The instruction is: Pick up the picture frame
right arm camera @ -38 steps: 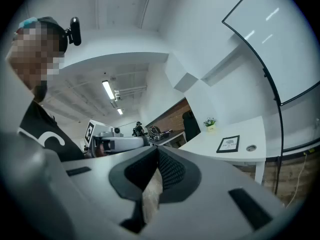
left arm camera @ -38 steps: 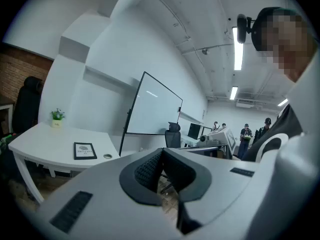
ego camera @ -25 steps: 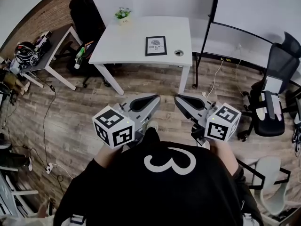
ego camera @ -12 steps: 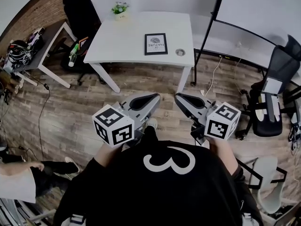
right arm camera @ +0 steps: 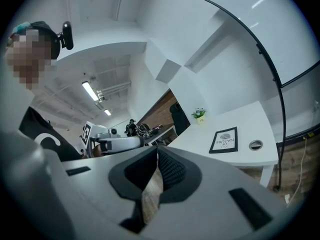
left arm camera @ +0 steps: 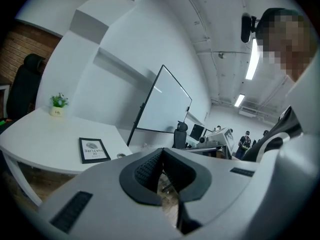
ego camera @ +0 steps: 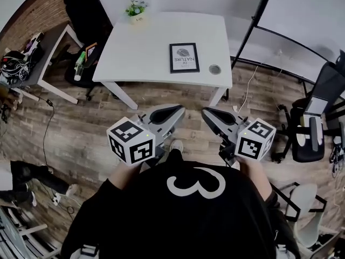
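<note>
We have barely begun. The frame [ego camera: 184, 57] lies flat on the table [ego camera: 135, 53], well ahead of both grippers and untouched. The left gripper [ego camera: 175, 111] has its jaws pressed together with nothing between them. The right gripper [ego camera: 209, 115] looks the same, closed and empty, with only floor showing past its pads. Both are held low in front of us over bare floor, well short of the table's near edge. By our reckoning everything is left to do: close the gap to the table, open the jaws, take an edge of the frame and lift it.
</note>
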Available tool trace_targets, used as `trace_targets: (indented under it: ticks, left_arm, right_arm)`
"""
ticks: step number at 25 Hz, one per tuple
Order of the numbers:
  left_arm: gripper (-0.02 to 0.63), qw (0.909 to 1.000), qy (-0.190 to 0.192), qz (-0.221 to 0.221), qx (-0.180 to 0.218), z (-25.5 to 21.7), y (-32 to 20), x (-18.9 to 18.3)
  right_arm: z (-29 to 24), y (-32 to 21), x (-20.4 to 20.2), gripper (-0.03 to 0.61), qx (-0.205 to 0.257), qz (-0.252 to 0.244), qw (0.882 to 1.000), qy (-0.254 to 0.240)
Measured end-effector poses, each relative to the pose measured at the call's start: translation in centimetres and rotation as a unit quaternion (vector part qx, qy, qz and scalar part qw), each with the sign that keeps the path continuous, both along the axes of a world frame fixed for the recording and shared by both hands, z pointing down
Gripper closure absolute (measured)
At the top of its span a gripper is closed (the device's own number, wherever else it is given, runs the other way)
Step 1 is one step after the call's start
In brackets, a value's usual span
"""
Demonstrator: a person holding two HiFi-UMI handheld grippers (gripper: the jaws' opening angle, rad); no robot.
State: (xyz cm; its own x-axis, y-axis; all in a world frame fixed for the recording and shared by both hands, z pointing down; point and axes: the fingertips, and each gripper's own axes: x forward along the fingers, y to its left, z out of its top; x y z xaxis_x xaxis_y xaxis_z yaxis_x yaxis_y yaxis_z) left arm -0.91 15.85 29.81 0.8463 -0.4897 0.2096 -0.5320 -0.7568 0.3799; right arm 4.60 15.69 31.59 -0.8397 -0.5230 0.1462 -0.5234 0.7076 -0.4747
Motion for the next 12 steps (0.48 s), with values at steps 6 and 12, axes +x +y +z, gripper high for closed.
trace_targets:
  ticks: [6,12]
  left_arm:
    - [0.598,0.9996,0.004,0.016,-0.023,0.9,-6.0,-1.5]
    - [0.598,0.9991,0.012,0.028,-0.029,1.2,-11.3,-3.0]
  right_arm:
    - [0.6,-5.6,-1.5,0.554,-0.019,0.015,1.000,0.003]
    - [0.9,-10.7,-3.1,0.554,-0.026,0.026,0.999,0.009]
